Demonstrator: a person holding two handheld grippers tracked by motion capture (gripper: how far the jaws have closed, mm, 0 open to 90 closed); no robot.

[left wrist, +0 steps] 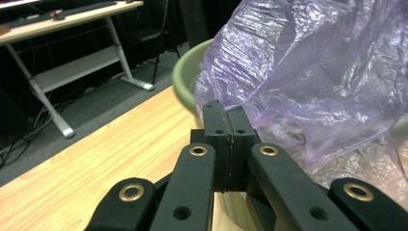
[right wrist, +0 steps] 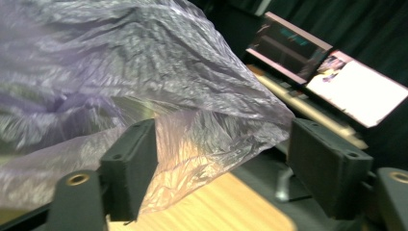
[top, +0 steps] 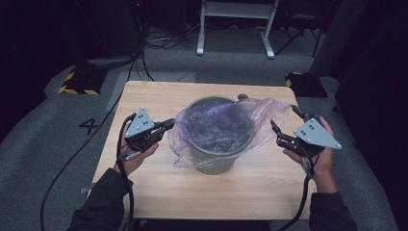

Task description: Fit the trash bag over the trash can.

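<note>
Black fingers on the left gripper (top: pixel 169 124) are pinched tight on the bag (top: pixel 219 127) edge, probably to anchor it. Right gripper (top: pixel 285 126) fingers gape wide around the opposite edge, no grip yet. Bag drapes the bin (top: pixel 216 161), centre frame, on the desk (top: pixel 159 192).

Dim lab: grey carpet (top: pixel 43 144), hazard-striped blocks (top: pixel 79 83), monitors (right wrist: pixel 356 94).

The purple bag (left wrist: pixel 308 72) runs off the top and right edges beyond my left fingers (left wrist: pixel 226 139), hiding most of the green bin (left wrist: pixel 185 79). Past my right fingers (right wrist: pixel 130 168) the bag is blurred and cut off at the left edge.
</note>
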